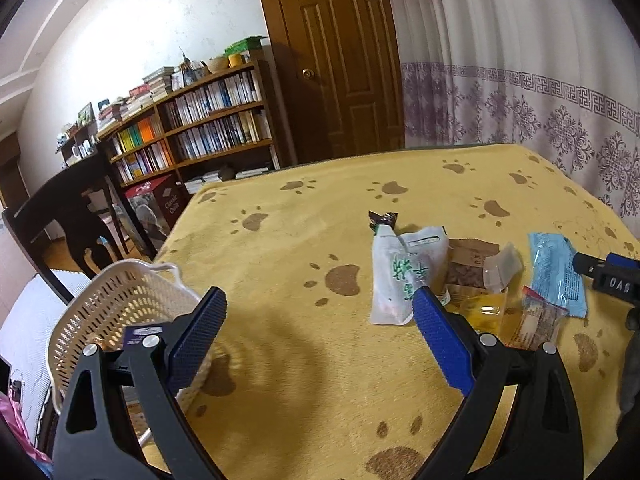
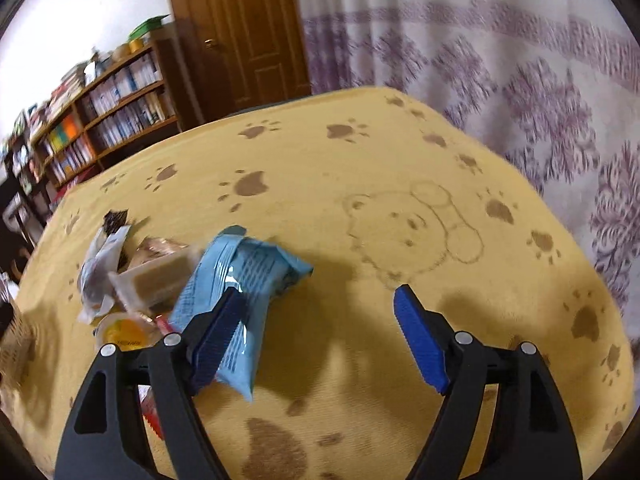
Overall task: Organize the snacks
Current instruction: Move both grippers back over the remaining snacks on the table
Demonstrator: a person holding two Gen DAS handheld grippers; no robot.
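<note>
My right gripper hangs wide open over the yellow paw-print cloth, its left finger overlapping the blue snack packet beside the pile.

I am working in a lived-in home room. Ahead of my tools stands a panelled wooden door; left of it, a bookshelf packed with books. To the right hangs a white curtain with purple patterning. Directly below lies a yellow paw-print blanket, and a dark wooden chair stands to my left.
</note>
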